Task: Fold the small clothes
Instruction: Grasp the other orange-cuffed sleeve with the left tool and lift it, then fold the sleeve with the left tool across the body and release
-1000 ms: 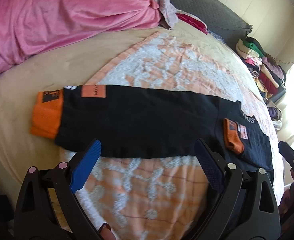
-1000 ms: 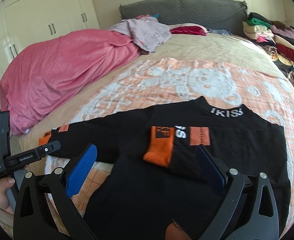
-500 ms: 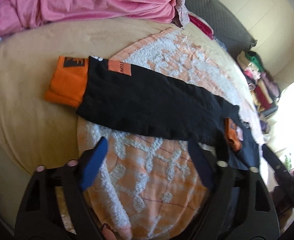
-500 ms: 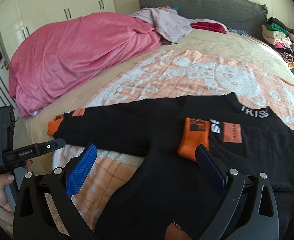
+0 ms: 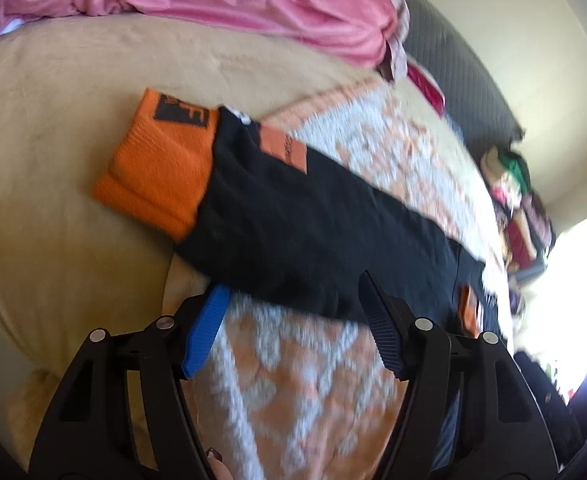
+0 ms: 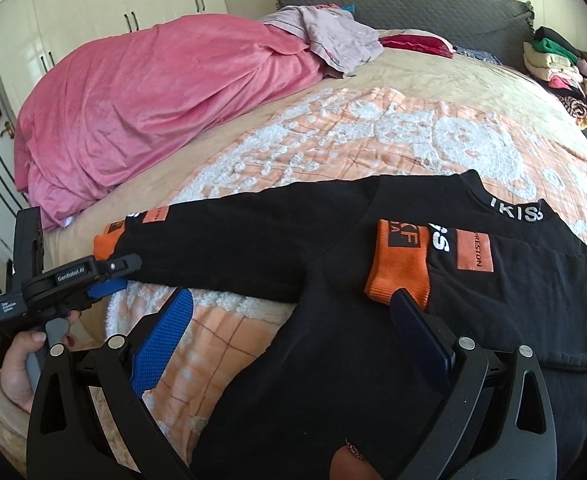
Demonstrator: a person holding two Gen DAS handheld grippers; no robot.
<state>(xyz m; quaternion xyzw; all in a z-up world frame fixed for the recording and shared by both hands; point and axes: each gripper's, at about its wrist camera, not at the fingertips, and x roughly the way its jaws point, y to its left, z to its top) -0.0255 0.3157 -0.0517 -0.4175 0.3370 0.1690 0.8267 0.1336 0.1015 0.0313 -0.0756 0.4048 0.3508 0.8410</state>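
Since a second ago my left tongs [image 5: 291, 300] dropped toward the outstretched sleeve [image 5: 313, 224], jaws just been closing, still unclenched around its lower edge. Black sweater [image 6: 333, 320] lies flat on the bed [image 6: 413, 76]; my right tongs [image 6: 289, 312] hover released over it.

The left wrist view is smeared with motion blur, so the patterned blanket [image 5: 313, 380] and the lettering on the orange cuff [image 5: 161, 172] cannot be read. Glare from the right washes out the far end of the black sweater [image 5: 313, 232] there. In the right wrist view the sweater's hem runs behind the right gripper [image 6: 293, 304] and off the lower edge. The stacked clothes [image 6: 565, 68] are cut off by the right edge.
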